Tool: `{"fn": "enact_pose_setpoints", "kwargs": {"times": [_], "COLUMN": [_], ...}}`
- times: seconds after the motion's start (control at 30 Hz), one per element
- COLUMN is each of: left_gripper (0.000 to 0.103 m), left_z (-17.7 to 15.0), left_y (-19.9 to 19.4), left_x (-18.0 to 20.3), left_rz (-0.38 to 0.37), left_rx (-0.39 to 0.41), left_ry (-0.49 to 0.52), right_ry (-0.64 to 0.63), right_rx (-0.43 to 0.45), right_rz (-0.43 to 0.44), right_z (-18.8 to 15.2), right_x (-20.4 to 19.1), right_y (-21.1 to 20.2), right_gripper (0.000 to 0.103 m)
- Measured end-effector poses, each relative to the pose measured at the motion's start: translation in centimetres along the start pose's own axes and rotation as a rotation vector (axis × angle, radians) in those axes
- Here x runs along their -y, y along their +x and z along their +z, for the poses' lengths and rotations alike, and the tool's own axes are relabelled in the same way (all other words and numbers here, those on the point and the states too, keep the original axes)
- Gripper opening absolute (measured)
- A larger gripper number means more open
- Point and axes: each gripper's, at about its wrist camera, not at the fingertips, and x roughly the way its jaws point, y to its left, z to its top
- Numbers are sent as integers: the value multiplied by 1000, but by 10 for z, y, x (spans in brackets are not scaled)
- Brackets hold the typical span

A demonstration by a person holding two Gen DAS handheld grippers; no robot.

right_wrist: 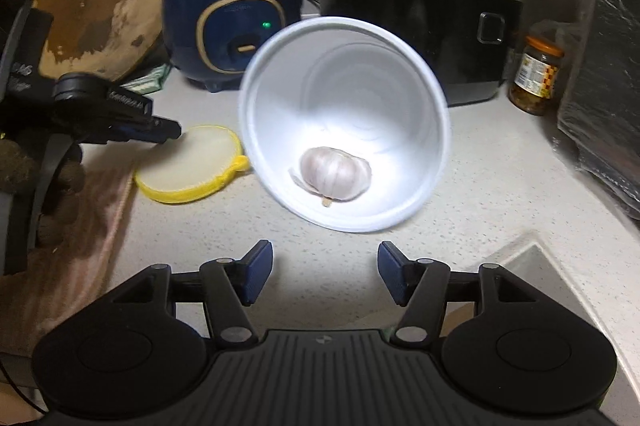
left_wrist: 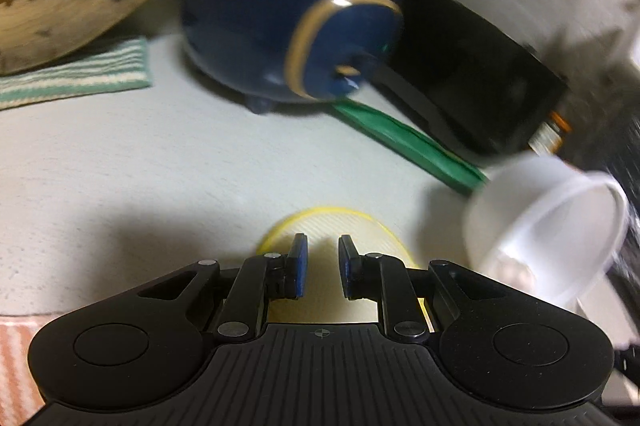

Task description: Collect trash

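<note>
Through the left wrist camera, we are seeing our left claw [left_wrist: 322, 266] closest, its blue pads standing a narrow gap apart with nothing between them. Just beyond the tips a round scrubber [left_wrist: 340, 230] with a yellow knitted rim is lying flat on the speckled counter [left_wrist: 120, 161], probably the thing we are reaching for. To the claw's right a thin white plastic cup [left_wrist: 544, 234] is tipping on its side, blurred. Farther ahead a glossy blue cooker [left_wrist: 296, 13] is standing, a green strip [left_wrist: 408, 141] poking out beside it.

Through the right wrist camera, we are finding our right claw [right_wrist: 326, 274] nearest, jaws wide and empty. Directly ahead, just apart from the tips, the cup [right_wrist: 400, 73] is lying with its mouth turned toward us; a papery garlic bulb [right_wrist: 335, 174] is resting inside on the lower wall, rolled there, we judge, by the tilt. Left of the cup, touching its rim, the scrubber [right_wrist: 188, 161] is lying under the left claw [right_wrist: 160, 129]. Far right, a jar [right_wrist: 536, 73] is standing.
</note>
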Motion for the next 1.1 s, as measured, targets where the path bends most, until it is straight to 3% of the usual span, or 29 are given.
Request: {"fn": "enact_pose_setpoints", "kwargs": {"times": [0.17, 0.7, 0.93, 1.1], "left_gripper": [19, 19, 19, 19], "left_z": [-19, -62, -52, -38], "left_y": [-10, -23, -35, -49], "left_x": [31, 82, 67, 47], "left_rz": [-70, -229, -211, -152], "left_rx": [-58, -222, -173, -60], "left_ry": [119, 226, 144, 64], "right_ry": [89, 143, 138, 94], "right_rx": [-10, -28, -18, 11], "right_rz": [-12, -6, 12, 38], "right_z": [-4, -14, -22, -19], "right_x": [18, 20, 13, 0], "right_y": [1, 3, 1, 0], "right_gripper": [61, 65, 68, 71]}}
